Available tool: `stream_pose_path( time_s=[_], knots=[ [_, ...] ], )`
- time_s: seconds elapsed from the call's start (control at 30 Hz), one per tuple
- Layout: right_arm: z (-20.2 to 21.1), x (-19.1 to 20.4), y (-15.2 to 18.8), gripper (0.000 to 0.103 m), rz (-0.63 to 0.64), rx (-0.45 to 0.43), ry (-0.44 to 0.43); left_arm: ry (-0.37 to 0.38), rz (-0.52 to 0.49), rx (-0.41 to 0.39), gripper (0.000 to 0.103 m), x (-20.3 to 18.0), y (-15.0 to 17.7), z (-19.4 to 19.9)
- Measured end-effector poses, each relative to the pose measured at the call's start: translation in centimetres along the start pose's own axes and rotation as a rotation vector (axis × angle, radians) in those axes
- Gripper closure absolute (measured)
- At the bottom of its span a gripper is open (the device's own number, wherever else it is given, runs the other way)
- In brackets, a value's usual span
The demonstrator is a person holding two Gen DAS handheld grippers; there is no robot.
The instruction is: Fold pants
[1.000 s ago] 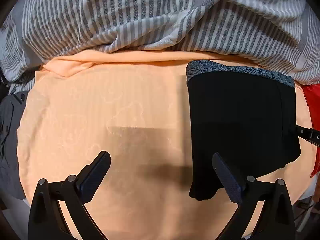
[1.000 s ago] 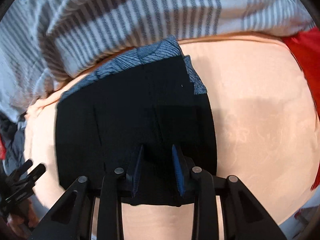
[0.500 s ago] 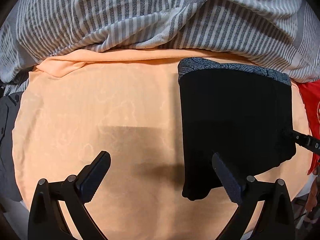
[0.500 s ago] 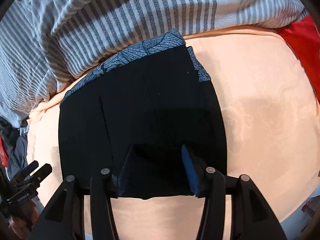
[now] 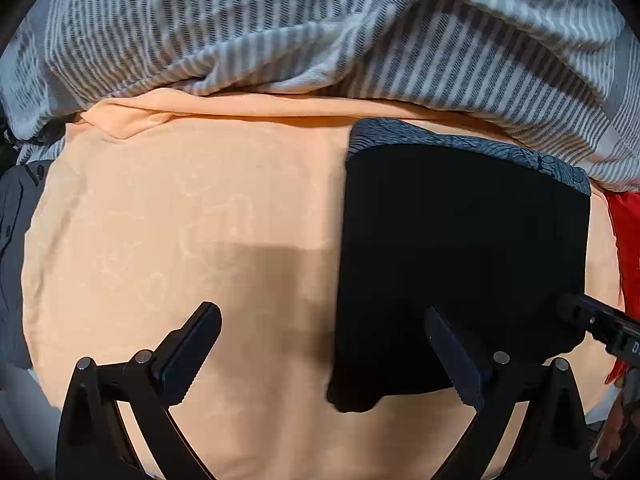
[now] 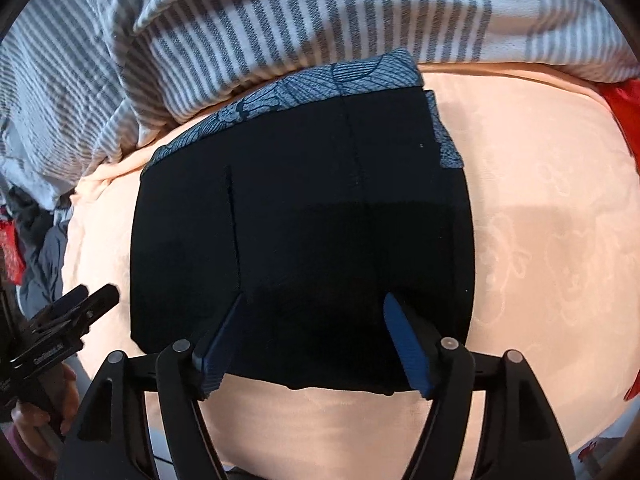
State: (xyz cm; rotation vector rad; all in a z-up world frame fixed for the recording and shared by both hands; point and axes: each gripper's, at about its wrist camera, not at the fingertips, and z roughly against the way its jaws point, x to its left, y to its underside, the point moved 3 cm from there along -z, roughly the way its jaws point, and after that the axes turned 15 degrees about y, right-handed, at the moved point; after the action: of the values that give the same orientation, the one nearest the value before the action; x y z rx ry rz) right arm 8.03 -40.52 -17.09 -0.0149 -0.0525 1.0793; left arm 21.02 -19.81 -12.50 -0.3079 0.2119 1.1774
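The pants [image 6: 304,220] are black, with a blue-grey band [image 6: 296,88] of fine dark line pattern along their upper edge. They lie on a pale peach sheet [image 5: 160,220] with faint tone-on-tone outlines. Across the top of the frame a blanket [image 5: 320,32] is striped grey and white. At the right edge sits red cloth [image 5: 626,232]; at the left edge, dark grey cloth [image 5: 12,240].

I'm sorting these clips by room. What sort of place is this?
Probably a bedroom, with the work done on a bed: a rumpled grey-and-white striped duvet lies behind a soft peach patterned blanket, where the folded black pants rest. More clothes are heaped at the edges.
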Motion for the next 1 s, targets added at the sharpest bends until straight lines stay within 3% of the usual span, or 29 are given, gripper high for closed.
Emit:
stream_pose_path(
  time_s=[0.13,0.27,0.33,0.4,0.57,0.8,0.9,1.0],
  knots=[
    [0.3,-0.8,0.0,0.027,-0.009,0.027,-0.059,0.026,-0.022,0.019,0.001,-1.0,-0.9,-0.7],
    [1.9,-3.4,-1.0,0.027,-0.036,0.036,-0.2,0.095,-0.042,0.013,0.001,-0.3,-3.0,-1.1],
    [2.5,-5.3,-1.8,0.027,-0.043,-0.003,-0.223,0.158,-0.036,0.036,0.001,0.4,-3.9,-1.8],
    [2.4,-7.2,-2.6,0.027,-0.042,-0.024,-0.214,0.273,-0.028,0.085,0.001,0.8,-4.5,-2.8],
    [-0.8,-10.3,-3.9,0.027,-0.034,0.031,-0.323,0.333,-0.118,0.195,0.001,0.7,-4.7,-5.0],
    [-5.2,-10.0,-4.2,0.027,0.051,0.122,-0.461,0.434,-0.144,0.318,0.001,1.4,-4.5,-7.8],
    [-6.1,-10.3,-4.5,0.026,0.057,0.141,-0.556,0.48,-0.149,0.327,0.001,1.0,-4.9,-8.6],
    [-6.4,-10.0,-4.8,0.026,0.086,0.146,-0.596,0.508,-0.157,0.331,0.001,0.4,-5.2,-9.2]
  ],
)
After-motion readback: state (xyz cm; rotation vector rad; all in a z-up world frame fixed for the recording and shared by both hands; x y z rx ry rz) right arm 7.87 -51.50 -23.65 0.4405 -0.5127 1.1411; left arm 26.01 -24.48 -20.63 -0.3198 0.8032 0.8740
